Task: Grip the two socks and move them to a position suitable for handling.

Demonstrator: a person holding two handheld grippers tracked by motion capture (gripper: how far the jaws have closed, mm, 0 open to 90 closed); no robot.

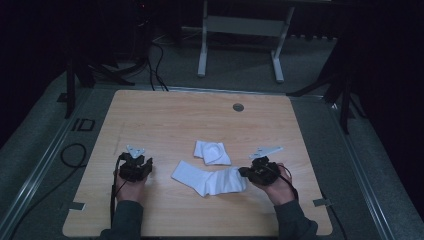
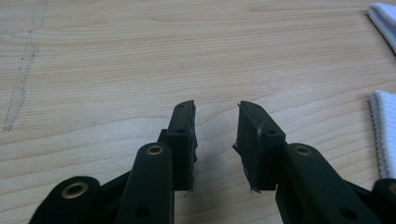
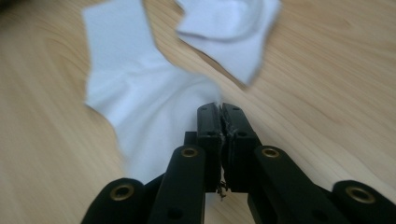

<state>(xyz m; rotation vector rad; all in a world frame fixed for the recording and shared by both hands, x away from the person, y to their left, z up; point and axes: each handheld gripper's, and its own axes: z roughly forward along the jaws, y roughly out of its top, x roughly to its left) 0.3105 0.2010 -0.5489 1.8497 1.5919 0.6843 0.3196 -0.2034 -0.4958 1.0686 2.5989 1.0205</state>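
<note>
high view: two white socks on wooden tabletop (image 1: 150,115). long sock (image 1: 207,179) laid flat near front centre, running from left gripper side toward right gripper (image 1: 243,172); folded sock (image 1: 212,152) just behind it, close but seemingly not overlapping. right gripper at long sock's right end, cloth bunched slightly there, consistent with a pinch on the edge for dragging or straightening.

right gripper view: jaws pressed together, clenched on a thin fold of long sock (image 3: 140,107) at the tips; white fabric meets the tips and spreads away to upper left. blur across picture suggests hand in motion. folded sock (image 3: 233,37) beyond, apart from the jaws.

left gripper (image 1: 134,167) parked on bare wood, well apart from both socks, to the left. left gripper view: jaws standing partly apart, released, nothing between pads (image 2: 184,140), only wood grain below; ribbed white sock edge (image 2: 384,130) at far right of picture. judged as waiting position, ready to take the other end once right side has set the cloth.

judgement: work in hand appears to be arranging or pairing socks; pinch is shallow, so slip of thin cloth from tips remains a risk.
</note>
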